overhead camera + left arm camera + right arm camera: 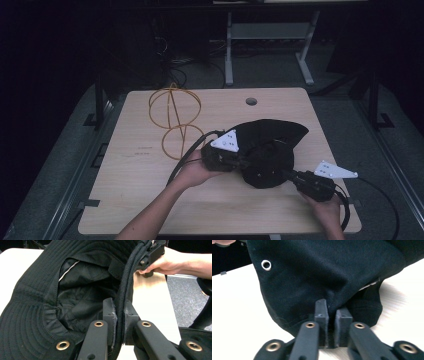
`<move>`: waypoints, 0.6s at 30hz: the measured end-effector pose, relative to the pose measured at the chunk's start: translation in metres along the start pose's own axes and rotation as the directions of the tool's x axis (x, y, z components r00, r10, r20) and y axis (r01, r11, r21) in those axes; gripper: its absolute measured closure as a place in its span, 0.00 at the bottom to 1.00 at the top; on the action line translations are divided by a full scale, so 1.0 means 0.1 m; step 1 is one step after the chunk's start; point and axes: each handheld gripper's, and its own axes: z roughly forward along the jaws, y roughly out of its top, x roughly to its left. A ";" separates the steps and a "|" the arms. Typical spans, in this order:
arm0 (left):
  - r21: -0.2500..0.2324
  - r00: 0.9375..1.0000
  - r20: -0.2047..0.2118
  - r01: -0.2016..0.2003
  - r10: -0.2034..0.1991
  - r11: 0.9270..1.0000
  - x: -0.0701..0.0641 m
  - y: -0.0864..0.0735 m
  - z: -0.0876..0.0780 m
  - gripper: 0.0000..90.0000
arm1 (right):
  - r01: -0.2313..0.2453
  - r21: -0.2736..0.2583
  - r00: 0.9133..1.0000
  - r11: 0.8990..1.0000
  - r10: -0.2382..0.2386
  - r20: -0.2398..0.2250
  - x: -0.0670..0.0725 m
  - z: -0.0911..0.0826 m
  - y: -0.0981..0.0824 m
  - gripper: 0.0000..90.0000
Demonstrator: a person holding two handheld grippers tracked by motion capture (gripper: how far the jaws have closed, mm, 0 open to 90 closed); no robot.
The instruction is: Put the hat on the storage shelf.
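high view has the black bucket hat (pixel 270 150) on the right half of the wooden table (pixel 140 200), held between the left gripper (pixel 239 159) and right gripper (pixel 286 174), so gripping looks done and any shaping or placing remains. left jaws pinch the stitched, ribbed brim edge (pixel 121 302); right jaws pinch soft twill crown (pixel 332 285) near a metal eyelet (pixel 266 264), beside a yellow wire frame (pixel 175 117).

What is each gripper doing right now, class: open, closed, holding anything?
Left gripper: closed on the brim edge of the black hat.
Right gripper: closed on the hat's fabric.
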 end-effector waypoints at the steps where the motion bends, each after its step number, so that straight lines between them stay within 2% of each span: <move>1: 0.001 1.000 0.001 0.000 0.000 1.000 0.00 0.00 0.00 0.93 | 0.002 -0.004 1.000 1.000 -0.002 0.001 0.00 0.00 0.00 0.94; 11: 0.012 1.000 -0.015 -0.023 0.023 1.000 -0.05 0.01 -0.04 0.92 | 0.007 -0.055 1.000 0.998 -0.006 0.017 0.03 -0.16 0.07 0.97; 18: 0.027 0.999 -0.042 -0.010 0.011 1.000 -0.04 0.00 -0.07 0.87 | 0.008 -0.076 1.000 0.997 -0.006 0.026 0.03 -0.26 0.11 0.97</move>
